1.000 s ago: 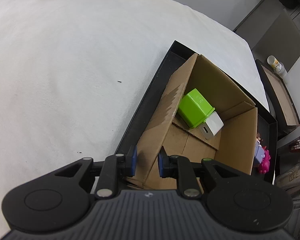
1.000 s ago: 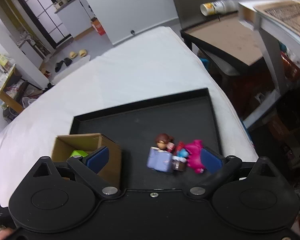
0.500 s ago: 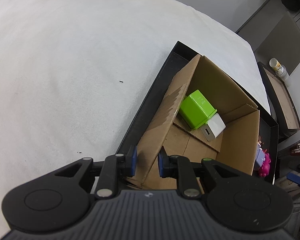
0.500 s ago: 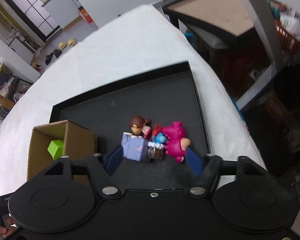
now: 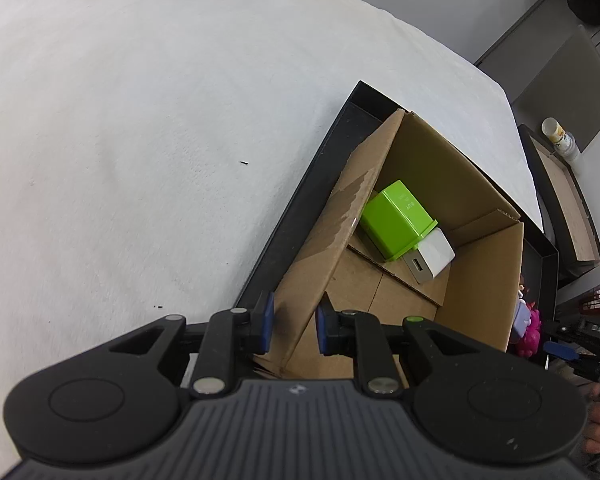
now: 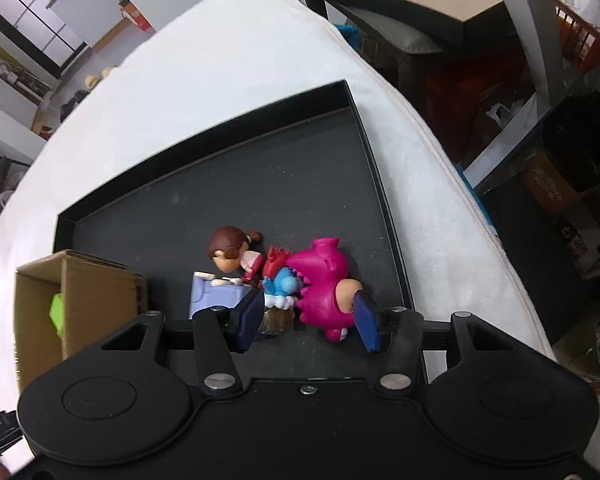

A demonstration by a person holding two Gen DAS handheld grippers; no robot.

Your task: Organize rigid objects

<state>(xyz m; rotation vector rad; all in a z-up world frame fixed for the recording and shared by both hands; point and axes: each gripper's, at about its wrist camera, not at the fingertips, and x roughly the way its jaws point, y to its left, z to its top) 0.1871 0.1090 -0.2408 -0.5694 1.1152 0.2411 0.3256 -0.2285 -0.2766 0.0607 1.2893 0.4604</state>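
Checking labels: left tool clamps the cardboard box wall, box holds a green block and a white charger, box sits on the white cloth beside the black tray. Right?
One error: the brown cardboard box sits inside the shallow black tray, not on the white cloth. The left wrist view shows this. The left tool does clamp its wall, with the bright green block and white charger inside.

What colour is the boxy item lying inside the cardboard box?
Bright green item, resting against a white charger; the left wrist view shows it best.

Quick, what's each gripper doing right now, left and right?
Left gripper: shut on the cardboard box wall.
Right gripper: jaws just closing around the pink figure; right pad looks to touch it, no firm grip visible yet.
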